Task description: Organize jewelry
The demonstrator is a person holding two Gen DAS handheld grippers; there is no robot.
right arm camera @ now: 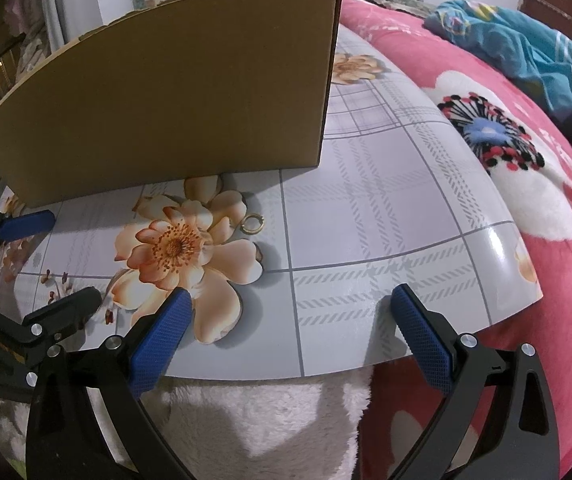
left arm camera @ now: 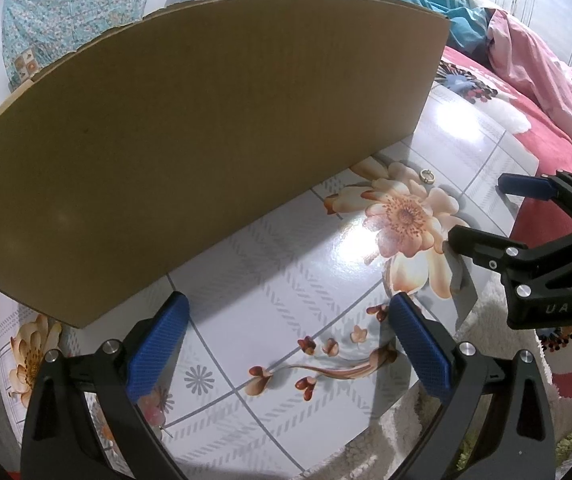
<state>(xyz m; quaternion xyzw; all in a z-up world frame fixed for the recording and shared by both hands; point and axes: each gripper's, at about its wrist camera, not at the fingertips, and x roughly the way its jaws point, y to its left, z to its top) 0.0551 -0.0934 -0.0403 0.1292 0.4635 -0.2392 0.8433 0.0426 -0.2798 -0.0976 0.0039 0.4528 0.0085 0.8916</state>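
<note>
Left to right: brown cardboard box (right arm camera: 166, 92) on the floral-print counter (right arm camera: 386, 216); small gold ring (right arm camera: 253, 224) just beside its front wall; left tongs (left arm camera: 286, 344) and right tongs (right arm camera: 286, 332), both released and empty, should straddle the ring squarely before closing.

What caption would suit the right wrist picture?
Open right gripper hovers near a small gold ring beside a cardboard box.

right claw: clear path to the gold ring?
Probably yes. The ring lies alone on the board, ahead of the open right claw, clear of the cardboard box; nothing lies between.
</note>
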